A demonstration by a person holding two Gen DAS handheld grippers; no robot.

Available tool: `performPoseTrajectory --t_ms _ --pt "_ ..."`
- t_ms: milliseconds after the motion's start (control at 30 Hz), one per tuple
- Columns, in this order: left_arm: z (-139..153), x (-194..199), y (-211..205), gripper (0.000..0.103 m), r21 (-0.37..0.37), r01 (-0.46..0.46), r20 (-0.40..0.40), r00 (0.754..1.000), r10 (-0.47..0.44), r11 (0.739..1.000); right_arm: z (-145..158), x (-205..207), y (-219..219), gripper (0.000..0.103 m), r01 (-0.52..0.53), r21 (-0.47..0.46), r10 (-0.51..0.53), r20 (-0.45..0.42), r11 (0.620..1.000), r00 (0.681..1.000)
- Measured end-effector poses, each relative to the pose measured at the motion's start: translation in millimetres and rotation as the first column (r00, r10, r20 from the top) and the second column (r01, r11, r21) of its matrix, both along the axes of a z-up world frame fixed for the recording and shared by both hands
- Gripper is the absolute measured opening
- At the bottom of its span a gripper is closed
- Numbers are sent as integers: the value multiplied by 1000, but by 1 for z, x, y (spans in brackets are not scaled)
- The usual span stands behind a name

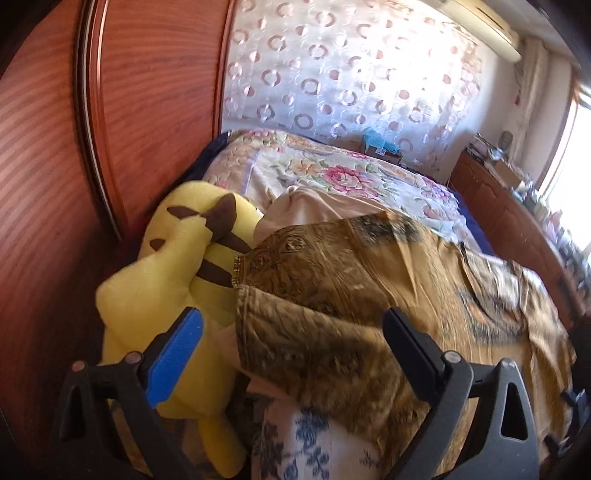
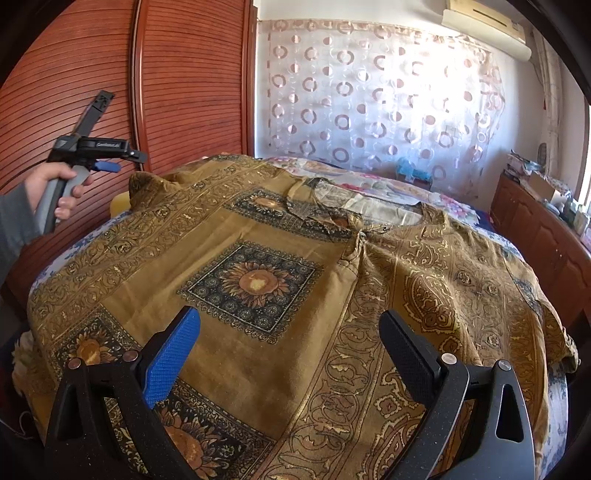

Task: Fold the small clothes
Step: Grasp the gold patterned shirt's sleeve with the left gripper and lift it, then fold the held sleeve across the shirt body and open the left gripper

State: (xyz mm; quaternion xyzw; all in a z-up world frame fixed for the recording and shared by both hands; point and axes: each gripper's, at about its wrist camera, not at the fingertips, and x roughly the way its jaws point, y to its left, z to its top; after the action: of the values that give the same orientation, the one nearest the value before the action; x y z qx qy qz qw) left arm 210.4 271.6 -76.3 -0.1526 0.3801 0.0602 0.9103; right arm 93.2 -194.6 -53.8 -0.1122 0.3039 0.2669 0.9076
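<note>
A bedroom: a reddish slatted wooden wardrobe point(image 2: 110, 74) fills the upper left of both views, a sheer curtain with ring patterns point(image 2: 376, 96) hangs behind the bed, an air conditioner point(image 2: 484, 26) sits at upper right, and a low wooden cabinet point(image 2: 535, 229) cluttered with small items runs down the right edge. In the right wrist view, at the left edge, a person's hand point(image 2: 55, 184) in a grey sleeve holds the left hand-held gripper point(image 2: 114, 162) up in front of the wardrobe; white lettering on its black body is too small to read. The mustard-gold patterned shirt point(image 2: 280, 258), printed with sunflower squares and scrollwork, lies spread across the bed's floral cover point(image 1: 332, 177), neckline toward the curtain. The right hand-held gripper point(image 2: 290, 332) hovers over its lower part, fingers spread with nothing between them. In the left wrist view, a yellow plush toy point(image 1: 177, 258) lies lower left beside the wardrobe, touching the shirt's edge; the left hand-held gripper's fingers stand wide apart above both, pinching nothing.
</note>
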Motion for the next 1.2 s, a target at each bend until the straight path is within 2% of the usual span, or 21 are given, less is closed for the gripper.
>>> performPoseTrajectory --t_ms 100,133,267,367,400,433,467,500,633,800,900,1033,1067,1100,1200 --pt "-5 9 6 92 -33 7 -20 1000 -7 999 -1 2 -1 99 3 9 -3 -11 1000 1000" --pt "-6 12 7 88 -40 9 -26 1000 -10 999 -1 2 -1 99 5 8 -4 -14 1000 1000" --pt "-20 22 10 86 -76 25 -92 995 -32 997 -1 1 0 99 -4 6 4 -10 1000 1000" --pt "-29 27 8 76 -94 51 -125 990 -63 994 -3 1 1 99 -11 1 11 -15 1000 1000" --pt "-29 27 8 57 -101 54 -121 990 -66 993 -3 1 1 99 -11 1 11 -15 1000 1000" --pt "-28 26 8 43 -104 52 -118 991 -64 993 -3 1 1 99 -11 1 11 -15 1000 1000" --pt "-26 25 7 37 -102 53 -111 992 -64 993 -3 1 1 99 -11 1 11 -15 1000 1000" --pt "-22 23 5 20 -90 65 -102 992 -74 994 -3 1 2 99 -11 2 11 -16 1000 1000" --pt "0 17 -16 6 18 115 -61 992 -114 993 -3 1 2 99 -11 1 11 -16 1000 1000" --pt "39 8 -60 2 117 199 0 980 -201 973 -3 1 2 99 -10 0 10 -15 1000 1000" --pt "60 2 -98 2 157 282 24 957 -289 946 -3 1 2 99 -11 0 11 -15 1000 1000" --pt "75 -1 -147 3 194 369 18 925 -379 909 -3 1 2 99 -11 1 11 -15 1000 1000" --pt "78 -4 -159 4 208 384 17 918 -396 899 -3 1 2 99 -11 0 11 -15 1000 1000" --pt "80 -7 -169 10 219 396 19 912 -410 892 -3 1 2 99 -11 0 11 -16 1000 1000" --pt "87 -20 -183 20 212 431 47 892 -450 877 -4 0 2 99 -12 0 12 -16 1000 1000"
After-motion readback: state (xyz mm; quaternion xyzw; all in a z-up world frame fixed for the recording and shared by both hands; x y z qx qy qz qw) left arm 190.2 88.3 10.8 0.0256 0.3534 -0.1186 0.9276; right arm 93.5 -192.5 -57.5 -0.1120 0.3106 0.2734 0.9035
